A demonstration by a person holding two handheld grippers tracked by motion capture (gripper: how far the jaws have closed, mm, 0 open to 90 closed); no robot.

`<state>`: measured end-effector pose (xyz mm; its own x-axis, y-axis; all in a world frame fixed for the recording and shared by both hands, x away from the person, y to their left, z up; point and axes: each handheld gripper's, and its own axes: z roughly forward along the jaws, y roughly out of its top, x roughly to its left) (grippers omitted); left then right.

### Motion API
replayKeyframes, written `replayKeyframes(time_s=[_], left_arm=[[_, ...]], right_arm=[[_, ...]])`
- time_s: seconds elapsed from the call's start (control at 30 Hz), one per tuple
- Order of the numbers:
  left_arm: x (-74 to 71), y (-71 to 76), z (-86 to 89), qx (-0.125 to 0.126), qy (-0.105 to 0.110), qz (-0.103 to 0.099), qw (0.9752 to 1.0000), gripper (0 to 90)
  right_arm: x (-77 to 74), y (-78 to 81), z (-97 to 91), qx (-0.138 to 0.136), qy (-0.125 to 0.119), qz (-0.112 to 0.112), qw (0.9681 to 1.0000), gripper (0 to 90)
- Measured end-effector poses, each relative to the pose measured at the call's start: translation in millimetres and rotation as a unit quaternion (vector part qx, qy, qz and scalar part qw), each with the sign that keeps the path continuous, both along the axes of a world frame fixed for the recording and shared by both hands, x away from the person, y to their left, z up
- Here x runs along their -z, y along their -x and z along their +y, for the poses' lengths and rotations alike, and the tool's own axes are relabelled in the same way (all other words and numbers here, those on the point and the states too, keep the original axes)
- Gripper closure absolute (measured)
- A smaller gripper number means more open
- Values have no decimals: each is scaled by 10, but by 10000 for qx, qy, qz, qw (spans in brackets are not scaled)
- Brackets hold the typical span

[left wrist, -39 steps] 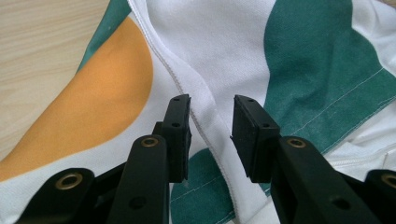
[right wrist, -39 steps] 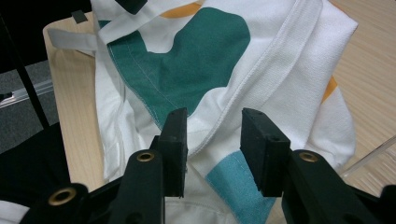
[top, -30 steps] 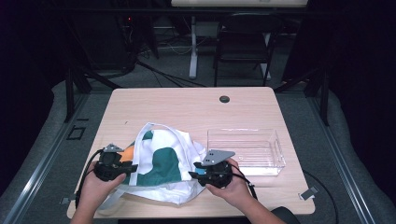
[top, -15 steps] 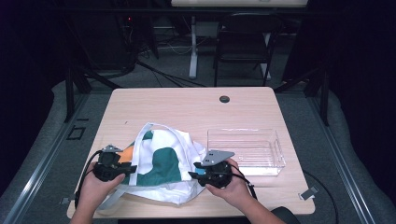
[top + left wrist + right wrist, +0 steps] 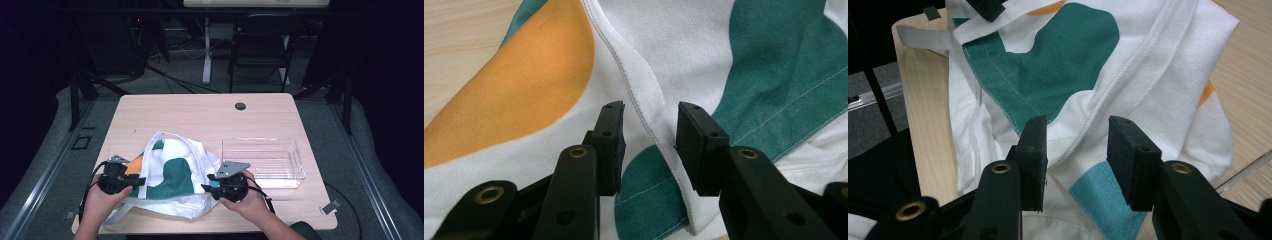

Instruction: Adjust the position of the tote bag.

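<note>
White cloth bag point(image 5: 172, 172) lies crumpled between the left gripper point(image 5: 649, 145) and right gripper point(image 5: 1075, 160); both jaws stand spread, the left's just widening over a strap, nothing pinched. Folding looks barely begun.

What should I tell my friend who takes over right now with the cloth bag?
Left gripper: jaws open and just been opening, astride a white strap of the cloth bag, not pinching it.
Right gripper: jaws open over the bag's right edge, seam between them, nothing held.
The bag lies crumpled on the near side of the table. A clear plastic bin stands to its right with nothing visible inside.
Done: nothing is gripped yet.
Left: probably grip the bag and move or tidy it, perhaps into the bin.
</note>
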<state>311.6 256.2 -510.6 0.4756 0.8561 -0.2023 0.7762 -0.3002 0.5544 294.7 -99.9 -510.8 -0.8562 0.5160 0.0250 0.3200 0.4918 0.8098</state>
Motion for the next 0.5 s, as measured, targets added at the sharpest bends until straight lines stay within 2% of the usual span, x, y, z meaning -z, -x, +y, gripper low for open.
replayKeyframes(time_s=[0.2, 0.3, 0.5], left_arm=[[7, 9, -31, 53, 30, 38, 10000, 647], [5, 17, -51, 228, 8, 122, 9997, 663], [-20, 36, -67, 352, 18, 166, 9992, 712]], right_arm=[[-1, 0, 0, 6, -8, -7, 10000, 604], [0, 2, 2, 11, -10, -15, 10000, 604], [2, 0, 4, -8, -8, -16, 10000, 603]])
